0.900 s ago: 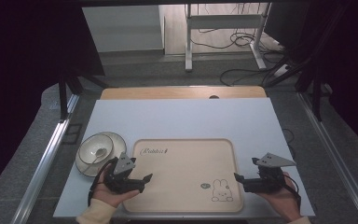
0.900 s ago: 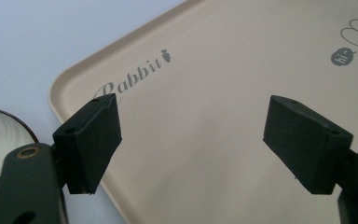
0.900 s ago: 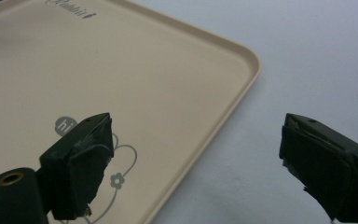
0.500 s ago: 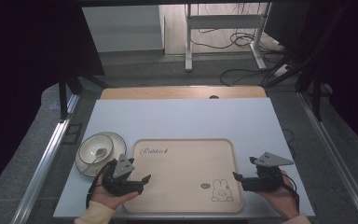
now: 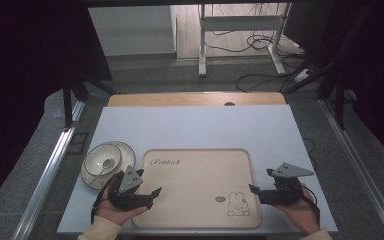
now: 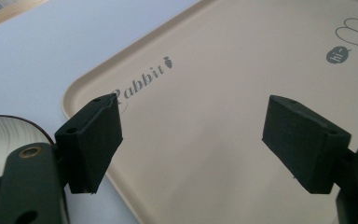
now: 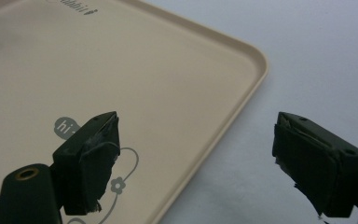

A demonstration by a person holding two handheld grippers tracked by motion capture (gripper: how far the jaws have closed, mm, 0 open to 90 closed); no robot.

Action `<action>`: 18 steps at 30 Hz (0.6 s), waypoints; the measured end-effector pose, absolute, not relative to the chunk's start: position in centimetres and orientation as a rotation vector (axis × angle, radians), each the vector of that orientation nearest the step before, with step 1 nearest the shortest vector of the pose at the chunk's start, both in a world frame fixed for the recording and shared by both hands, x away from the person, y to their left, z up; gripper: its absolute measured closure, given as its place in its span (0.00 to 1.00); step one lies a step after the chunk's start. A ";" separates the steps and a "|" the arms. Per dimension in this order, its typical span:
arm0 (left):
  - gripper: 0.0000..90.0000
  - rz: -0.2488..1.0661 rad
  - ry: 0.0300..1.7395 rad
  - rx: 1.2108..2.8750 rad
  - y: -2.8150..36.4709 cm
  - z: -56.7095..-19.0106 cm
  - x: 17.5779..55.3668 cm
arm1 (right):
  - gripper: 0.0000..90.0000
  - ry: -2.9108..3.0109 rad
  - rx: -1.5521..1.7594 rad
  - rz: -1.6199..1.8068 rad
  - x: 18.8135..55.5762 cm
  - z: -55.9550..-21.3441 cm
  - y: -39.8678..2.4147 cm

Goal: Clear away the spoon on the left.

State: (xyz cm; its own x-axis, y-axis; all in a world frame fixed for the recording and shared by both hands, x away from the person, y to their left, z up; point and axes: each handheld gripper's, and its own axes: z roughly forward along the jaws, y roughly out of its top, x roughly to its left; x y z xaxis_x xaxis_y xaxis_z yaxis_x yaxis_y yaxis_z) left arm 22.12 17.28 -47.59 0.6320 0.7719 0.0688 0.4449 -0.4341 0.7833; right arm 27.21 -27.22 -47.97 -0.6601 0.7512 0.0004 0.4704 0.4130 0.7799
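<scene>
A white bowl (image 5: 101, 161) with a spoon sits just left of the beige tray (image 5: 200, 165), printed "Rabbit" and "hi~". Both the left gripper (image 5: 152, 196) and right gripper (image 5: 254, 192) hover released, grasping nothing.

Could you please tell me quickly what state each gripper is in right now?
Left gripper: open, holding nothing, above the beige rabbit-print plastic tray.
Right gripper: open, holding nothing, over that tray's edge.
</scene>
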 end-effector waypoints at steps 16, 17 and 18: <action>0.23 0.584 0.931 2.061 17.5 -45.7 21.3 | 0.17 2.321 1.059 1.116 27.3 -48.0 -27.4; 0.23 0.586 0.940 2.049 17.6 -45.5 21.2 | 0.17 2.322 1.056 1.119 27.3 -48.0 -27.4; 0.23 0.586 0.940 2.049 17.6 -45.5 21.2 | 0.17 2.322 1.056 1.119 27.3 -48.0 -27.4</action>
